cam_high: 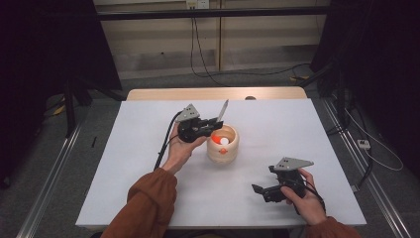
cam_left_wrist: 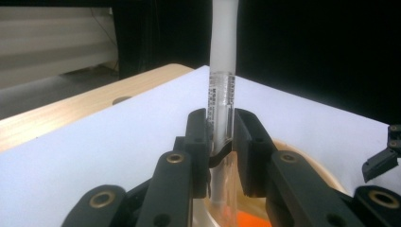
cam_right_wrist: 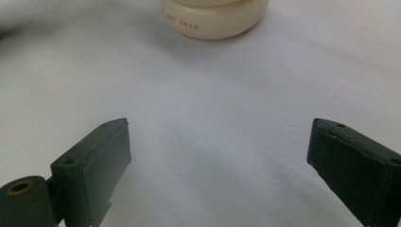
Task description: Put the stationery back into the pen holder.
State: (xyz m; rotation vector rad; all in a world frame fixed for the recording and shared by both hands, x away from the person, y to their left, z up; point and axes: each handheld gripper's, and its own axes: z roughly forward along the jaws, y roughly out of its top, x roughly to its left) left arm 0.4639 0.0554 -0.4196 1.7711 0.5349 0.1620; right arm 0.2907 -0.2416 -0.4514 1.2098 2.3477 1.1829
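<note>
White sheeting covers the bench (cam_high: 148, 163), and near its middle a clear pen-like tube (cam_left_wrist: 221, 101) is held upright between the fingers (cam_left_wrist: 197, 137) of the left gripper (cam_high: 214, 124), its lower end reaching into the cream bowl (cam_high: 223, 151). By the look of it, the tube is not yet let go or lifted clear — which of the two cannot be told. An orange ball (cam_high: 216, 139) and a white one (cam_high: 224, 141) lie inside. Well apart, the right gripper (cam_high: 260, 189) is kept wide and empty — nothing blocks the bowl.

Pen (cam_left_wrist: 221, 101): clear barrel, white upper part, upright with slight tilt, lower end inside bowl.
Bowl (cam_high: 231, 148): cream, round, near table centre; orange and white items inside.
</note>
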